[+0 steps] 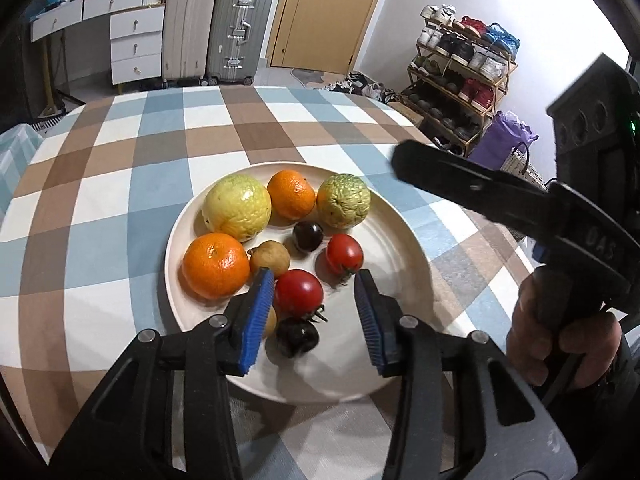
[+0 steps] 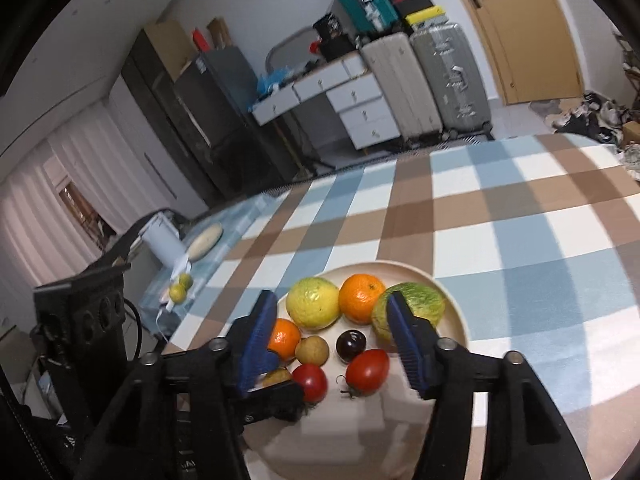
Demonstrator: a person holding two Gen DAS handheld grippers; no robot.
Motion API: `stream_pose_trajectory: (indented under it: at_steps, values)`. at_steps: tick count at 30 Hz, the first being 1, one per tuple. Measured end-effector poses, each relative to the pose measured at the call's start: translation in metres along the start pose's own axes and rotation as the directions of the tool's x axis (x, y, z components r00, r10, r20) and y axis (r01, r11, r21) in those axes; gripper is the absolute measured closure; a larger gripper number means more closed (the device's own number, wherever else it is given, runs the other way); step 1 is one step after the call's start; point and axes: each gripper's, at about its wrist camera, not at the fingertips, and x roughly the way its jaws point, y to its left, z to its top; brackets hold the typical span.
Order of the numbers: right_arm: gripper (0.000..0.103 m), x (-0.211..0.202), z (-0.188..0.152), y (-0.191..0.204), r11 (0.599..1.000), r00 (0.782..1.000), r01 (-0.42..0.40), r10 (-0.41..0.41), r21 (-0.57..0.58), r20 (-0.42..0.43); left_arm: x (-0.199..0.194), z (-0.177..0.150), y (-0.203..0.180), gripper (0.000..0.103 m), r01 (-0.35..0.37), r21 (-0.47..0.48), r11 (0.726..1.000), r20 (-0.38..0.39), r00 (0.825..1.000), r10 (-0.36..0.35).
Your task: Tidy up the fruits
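1. Fruit heaped on plate [image 1: 400, 216], centre of frame.
2. Left gripper [image 1: 314, 316] parted, straddling tomato [image 1: 298, 292], not clamped.
3. Right gripper [image 2: 332, 340] spread, empty.
4. Probably finishing; next, lift clear.

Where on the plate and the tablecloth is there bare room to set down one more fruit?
On the plate, bare space lies right of the red tomatoes, toward the rim. Its left half is crowded with oranges and other fruit. The checked tablecloth beyond the plate is bare.
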Motion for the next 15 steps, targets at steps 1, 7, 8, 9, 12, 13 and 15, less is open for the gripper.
stream_pose_trajectory:
  at_steps: [1, 7, 8, 9, 12, 13, 15]
  values:
    - [0.034, -0.007, -0.001, 0.0, 1.0, 1.0, 0.01, -0.01, 0.001, 0.014, -0.004, -0.001, -0.002, 0.061, -0.001, 0.001, 1.0, 0.006, 1.0, 0.001]
    - [0.017, -0.044, -0.009, 0.005, 0.999, 0.996, 0.054, -0.053, -0.002, 0.076, -0.037, -0.003, -0.014, 0.037, -0.033, 0.003, 0.999, 0.078, 0.996, 0.033]
    - [0.016, -0.05, -0.011, 0.006, 0.998, 0.995, 0.059, -0.058, -0.008, 0.087, -0.045, -0.004, -0.017, 0.03, -0.05, 0.003, 0.999, 0.103, 0.993, 0.05]
    - [0.016, -0.057, -0.013, 0.009, 0.998, 0.993, 0.063, -0.062, -0.014, 0.1, -0.05, -0.004, -0.018, 0.026, -0.061, 0.004, 0.998, 0.117, 0.991, 0.06]
    - [0.007, -0.075, -0.017, 0.015, 0.996, 0.988, 0.082, -0.078, -0.025, 0.136, -0.067, -0.004, -0.025, 0.021, -0.108, 0.005, 0.994, 0.161, 0.981, 0.106]
    - [0.006, -0.081, -0.018, 0.017, 0.996, 0.985, 0.089, -0.083, -0.029, 0.151, -0.072, -0.004, -0.028, 0.021, -0.125, 0.007, 0.992, 0.173, 0.977, 0.121]
    - [0.004, -0.095, -0.02, 0.023, 0.995, 0.979, 0.096, -0.088, -0.037, 0.181, -0.083, -0.005, -0.033, 0.017, -0.152, 0.01, 0.988, 0.193, 0.97, 0.147]
